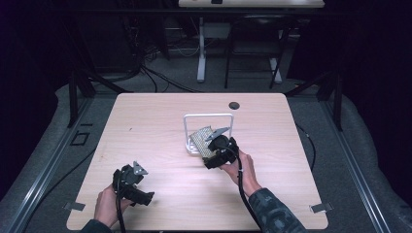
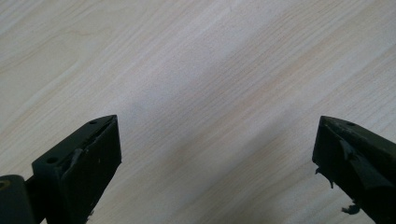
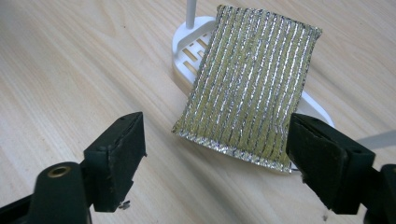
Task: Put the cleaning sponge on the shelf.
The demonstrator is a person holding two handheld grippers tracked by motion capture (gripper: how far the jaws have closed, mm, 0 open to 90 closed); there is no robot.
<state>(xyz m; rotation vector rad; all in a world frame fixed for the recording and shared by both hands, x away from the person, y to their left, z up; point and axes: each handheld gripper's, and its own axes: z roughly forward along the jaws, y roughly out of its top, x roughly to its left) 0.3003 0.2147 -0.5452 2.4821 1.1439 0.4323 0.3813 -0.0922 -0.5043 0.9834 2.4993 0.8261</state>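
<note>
Glittery scouring sponge [image 3: 250,93] lies tilted on white holder [image 3: 191,39], mid-table. Right gripper [image 3: 217,163] hovers just short, jaws wide, empty. Left gripper [image 2: 215,163] wide, empty, over bare table [image 2: 187,70]. Sponge likely light, squashy; pinch near short edge.

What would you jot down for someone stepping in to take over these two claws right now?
Left claw: open, low over bare table, holding nothing.
Right claw: open, jaws either side of the near end of the glittery sponge, not gripping.
Sponge: lies tilted on the white rack at mid-table.
Done: cannot tell whether it was just put there.
Left: probably grasp the sponge, or back away.
</note>
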